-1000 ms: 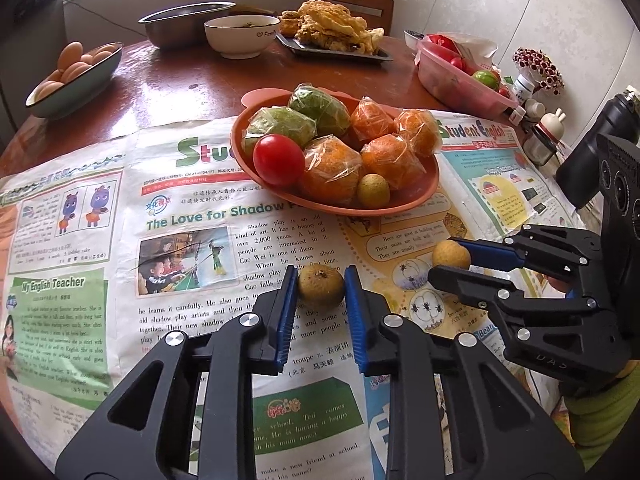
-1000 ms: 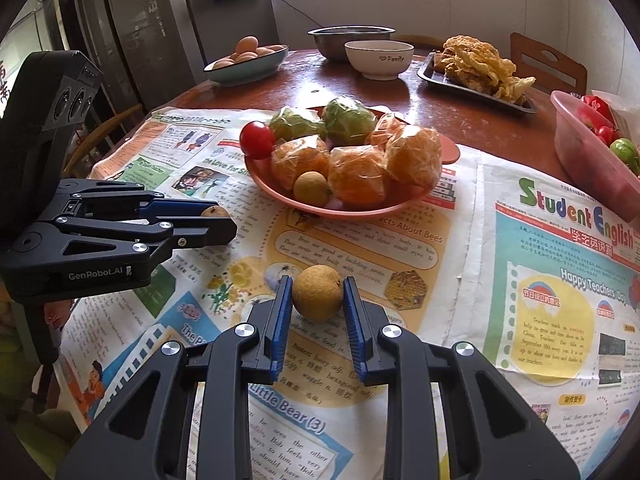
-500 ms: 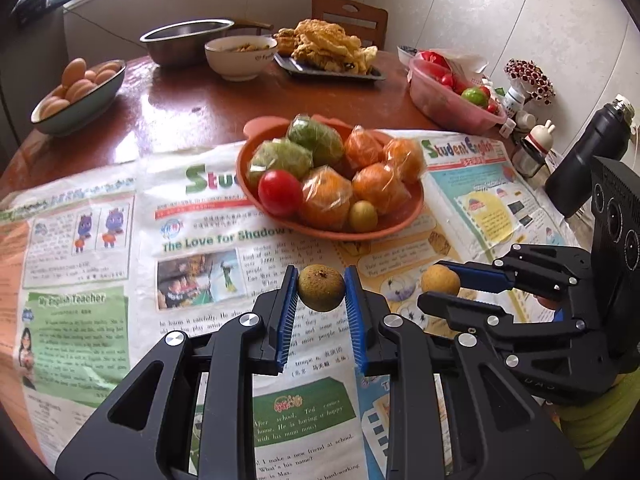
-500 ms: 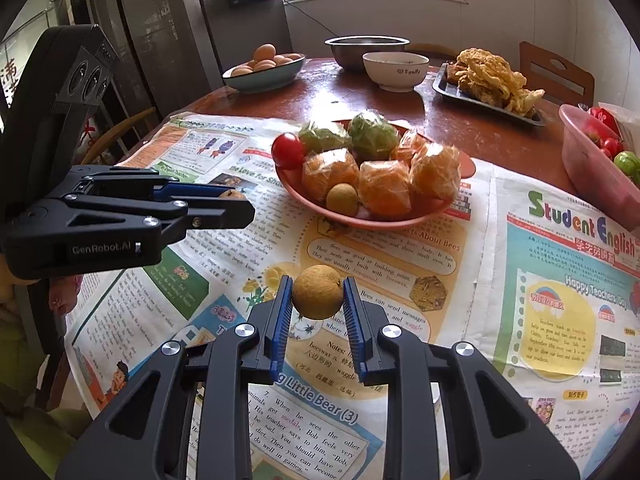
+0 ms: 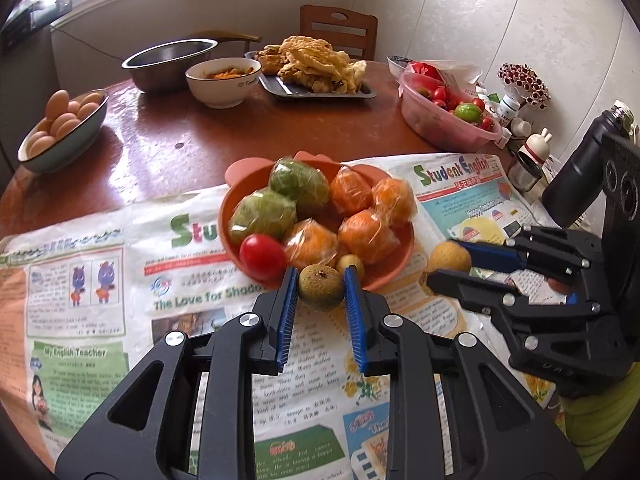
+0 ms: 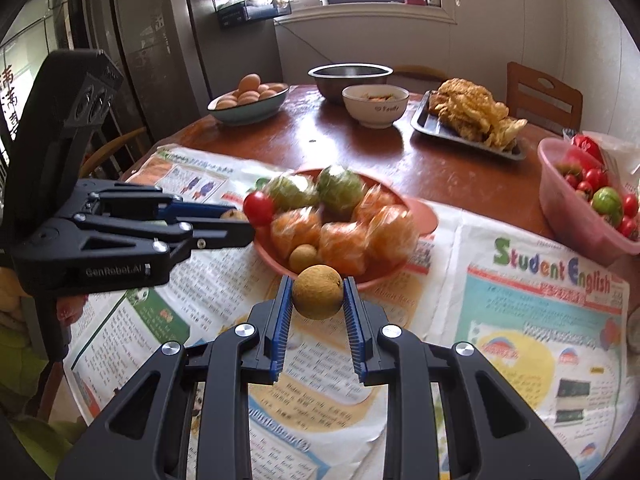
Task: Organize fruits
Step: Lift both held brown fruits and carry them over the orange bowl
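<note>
Orange plastic formed the plate (image 5: 384, 276) on the newspaper (image 5: 80, 280) that covered the near part of the worktop (image 5: 168, 140). It held two green fruits (image 5: 300, 182) and several oranges (image 5: 368, 234), each wrapped in clear film, plus a red tomato (image 5: 262, 256) and a small brown fruit (image 6: 303, 257) at its near rim. Farther back stood a bowl of eggs (image 5: 60, 124), a steel bowl (image 5: 168, 60), a white bowl (image 5: 224, 82) with some orange food, and a dark tray (image 5: 320, 90) piled with fried pieces. A pink tub (image 5: 448, 120) at the right edge held red tomatoes and a green one.

The left gripper (image 5: 321, 290) had its jaws closed on a round greenish-brown fruit (image 5: 321, 287), dull and speckled, pinched between the blue pads and held above the newspaper just in front of the plate's near rim. The right gripper (image 6: 317, 294) likewise clamped a tan fruit (image 6: 317, 292), round, matte and slightly rough, clear of the paper and just short of the plate. In the left view that tan fruit showed at the tips of the right jaws, beside the plate's right side.
</note>
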{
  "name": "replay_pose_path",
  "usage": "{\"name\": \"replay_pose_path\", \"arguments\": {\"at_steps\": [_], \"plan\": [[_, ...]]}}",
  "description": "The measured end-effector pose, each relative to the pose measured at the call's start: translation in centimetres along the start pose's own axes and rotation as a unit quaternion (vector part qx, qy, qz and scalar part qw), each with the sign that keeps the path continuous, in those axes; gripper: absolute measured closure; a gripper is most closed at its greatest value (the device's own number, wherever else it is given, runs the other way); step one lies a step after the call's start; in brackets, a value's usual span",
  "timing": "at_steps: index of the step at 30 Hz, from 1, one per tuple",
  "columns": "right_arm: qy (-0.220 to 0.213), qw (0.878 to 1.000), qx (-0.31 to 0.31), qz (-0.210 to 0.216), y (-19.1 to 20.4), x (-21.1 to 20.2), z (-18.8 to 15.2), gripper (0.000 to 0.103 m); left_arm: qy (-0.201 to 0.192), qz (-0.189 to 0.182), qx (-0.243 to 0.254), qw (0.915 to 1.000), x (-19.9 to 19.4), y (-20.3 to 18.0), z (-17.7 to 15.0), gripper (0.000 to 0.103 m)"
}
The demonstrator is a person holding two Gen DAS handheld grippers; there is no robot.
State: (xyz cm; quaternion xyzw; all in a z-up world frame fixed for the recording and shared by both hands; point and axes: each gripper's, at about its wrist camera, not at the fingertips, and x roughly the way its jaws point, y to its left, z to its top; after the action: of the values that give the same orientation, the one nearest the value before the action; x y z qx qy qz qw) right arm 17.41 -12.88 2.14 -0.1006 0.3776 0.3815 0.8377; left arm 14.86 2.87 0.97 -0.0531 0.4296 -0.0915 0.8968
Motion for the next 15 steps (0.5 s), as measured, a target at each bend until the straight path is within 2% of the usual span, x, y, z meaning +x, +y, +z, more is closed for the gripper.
{"name": "replay_pose_path", "arguments": {"at_steps": [9, 15], "plan": [[-0.017, 1.000, 0.006, -0.020, -2.9, 0.2, 2.7, 0.078, 0.011, -0.010, 0.012, 0.9998, 2.1, -1.1, 1.0, 0.087], [-0.014, 1.000, 0.011, -0.019, -4.7, 1.5, 4.4, 0.078, 0.014, -0.016, 0.010, 0.9997, 3.1, -1.2, 1.4, 0.087]]}}
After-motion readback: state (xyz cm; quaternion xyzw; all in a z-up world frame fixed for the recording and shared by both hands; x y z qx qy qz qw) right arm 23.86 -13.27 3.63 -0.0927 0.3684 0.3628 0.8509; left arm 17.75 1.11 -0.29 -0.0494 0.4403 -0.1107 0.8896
